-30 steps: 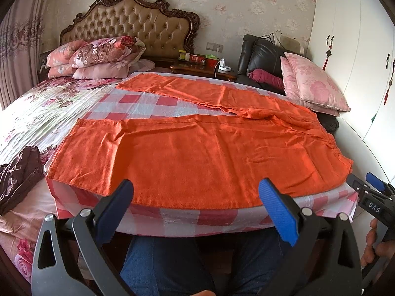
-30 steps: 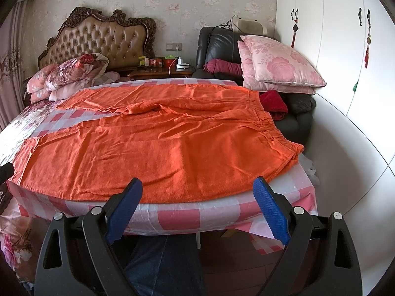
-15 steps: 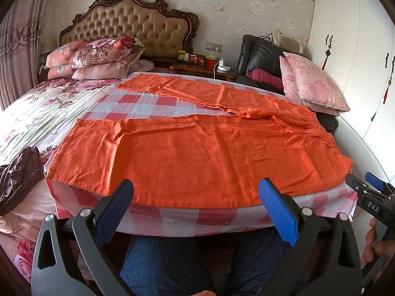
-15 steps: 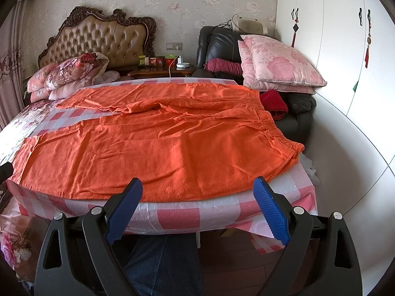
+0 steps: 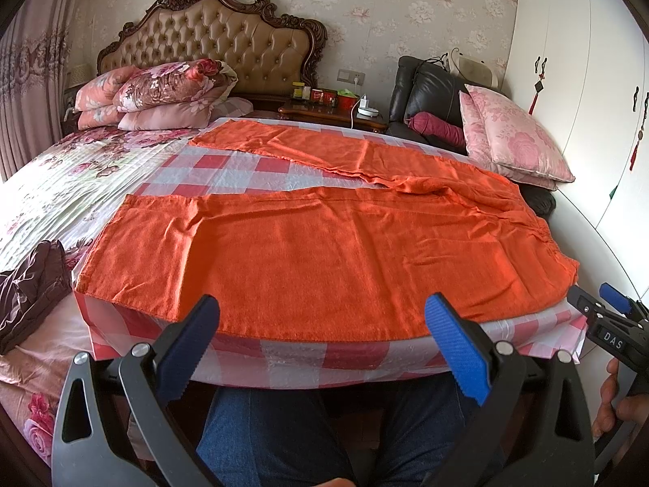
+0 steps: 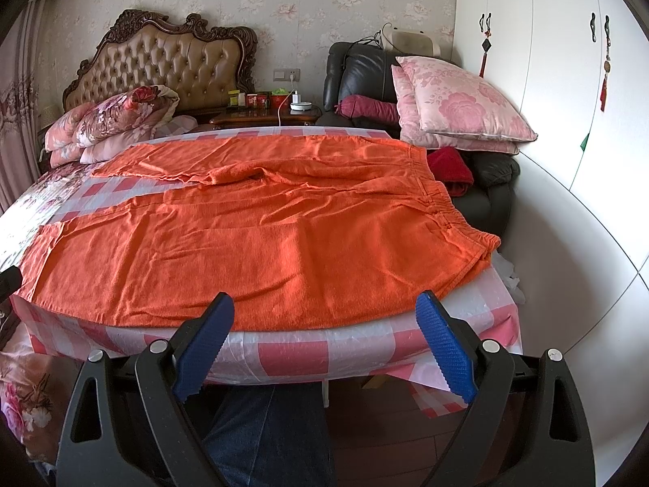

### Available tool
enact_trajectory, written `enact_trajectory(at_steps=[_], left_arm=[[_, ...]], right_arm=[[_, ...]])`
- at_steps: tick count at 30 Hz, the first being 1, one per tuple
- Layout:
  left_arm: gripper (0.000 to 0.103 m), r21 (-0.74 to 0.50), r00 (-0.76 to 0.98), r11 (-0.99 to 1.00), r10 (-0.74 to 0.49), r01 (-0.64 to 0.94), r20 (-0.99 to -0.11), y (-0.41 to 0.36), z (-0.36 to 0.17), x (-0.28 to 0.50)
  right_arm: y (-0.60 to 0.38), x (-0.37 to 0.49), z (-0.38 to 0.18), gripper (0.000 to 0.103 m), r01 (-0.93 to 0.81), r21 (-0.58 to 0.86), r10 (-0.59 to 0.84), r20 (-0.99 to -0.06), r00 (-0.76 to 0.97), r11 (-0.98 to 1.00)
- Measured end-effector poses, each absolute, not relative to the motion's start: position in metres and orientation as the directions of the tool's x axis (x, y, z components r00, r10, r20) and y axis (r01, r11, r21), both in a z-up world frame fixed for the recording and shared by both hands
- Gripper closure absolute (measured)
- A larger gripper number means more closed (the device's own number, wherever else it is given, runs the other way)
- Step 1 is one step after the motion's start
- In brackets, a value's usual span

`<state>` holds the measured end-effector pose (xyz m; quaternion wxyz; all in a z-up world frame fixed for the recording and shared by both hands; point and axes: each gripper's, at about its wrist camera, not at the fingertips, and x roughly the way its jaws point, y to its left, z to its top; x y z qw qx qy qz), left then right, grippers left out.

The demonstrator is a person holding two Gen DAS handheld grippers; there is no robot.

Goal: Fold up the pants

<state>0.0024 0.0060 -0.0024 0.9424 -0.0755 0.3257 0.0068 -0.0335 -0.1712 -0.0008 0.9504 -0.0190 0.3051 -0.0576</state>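
Orange pants [image 5: 324, 255] lie spread flat on a red-and-white checked sheet [image 5: 251, 170] on the bed, legs apart and pointing left, waistband at the right; they also show in the right wrist view [image 6: 263, 251]. My left gripper [image 5: 322, 349] is open and empty, held just short of the near leg's front edge. My right gripper [image 6: 324, 345] is open and empty, in front of the bed edge near the waist end. The right gripper also shows at the right edge of the left wrist view [image 5: 612, 316].
Floral pillows [image 5: 162, 93] lie at the headboard. A nightstand [image 5: 332, 111] and a black armchair with pink cushions [image 6: 454, 105] stand behind the bed. White wardrobe doors [image 6: 568, 101] line the right. A dark brown garment [image 5: 28, 284] lies on the bed's left. My jeans-clad legs [image 5: 284, 438] are below.
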Motion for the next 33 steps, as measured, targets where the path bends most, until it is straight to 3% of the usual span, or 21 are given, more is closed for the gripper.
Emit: enact_trajectory(at_steps=[25,29,33], left_arm=[[0.002,-0.139,0.787,0.988,-0.038,-0.061,-0.616,0.006,-0.003,0.003],[0.002,-0.152,0.781,0.986,-0.045,-0.065,-0.623,0.009,-0.006,0.007],[0.002,-0.147,0.771,0.986,-0.038,-0.072,-0.635,0.013,-0.013,0.020]], right_arm=[[-0.171,-0.033,-0.007,0.015,0.090,-0.075,-0.117,-0.584,0.804,0.993],[-0.192,-0.017,-0.007,0.015,0.022,0.054,0.017,-0.629,0.777,0.998],[-0.232,0.024,0.003,0.015,0.051,0.067,0.007,-0.664,0.748,0.996]])
